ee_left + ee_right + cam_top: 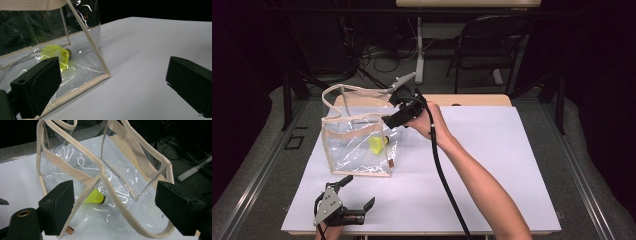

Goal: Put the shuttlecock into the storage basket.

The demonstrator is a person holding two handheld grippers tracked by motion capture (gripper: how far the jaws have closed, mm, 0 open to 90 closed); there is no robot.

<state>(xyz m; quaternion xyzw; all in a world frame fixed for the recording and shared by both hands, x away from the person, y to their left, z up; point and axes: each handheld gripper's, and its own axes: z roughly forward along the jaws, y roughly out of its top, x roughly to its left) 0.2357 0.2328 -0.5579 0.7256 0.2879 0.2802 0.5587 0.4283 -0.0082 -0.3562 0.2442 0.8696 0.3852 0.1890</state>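
Two black, blocky grippers work over a smooth white tabletop (pixel 492 165) where a clear plastic tote bag (pixel 357 137) stands upright. The bag is boxy, its glossy, crinkled panels catching highlights, and every edge is bound in matte beige woven tape; beige strap handles arch over its open top. Inside, on the bag's floor, lies a neon-yellow shuttlecock (pixel 377 144), its ribbed plastic skirt flaring from a small rounded cork tipped in a dark band, lying on its side near the bag's right wall. The right gripper (pixel 398 111) hovers at the bag's upper right rim, held in a bare hand with a thick black cable trailing down the forearm; its rectangular padded jaws stand spread wide on either side of the crossing handles, pressing on nothing. The left gripper (pixel 360 192) rests low near the table's front edge, just in front of the bag's near corner, jaws spread apart with nothing between them, a grey triangular plate on its top.
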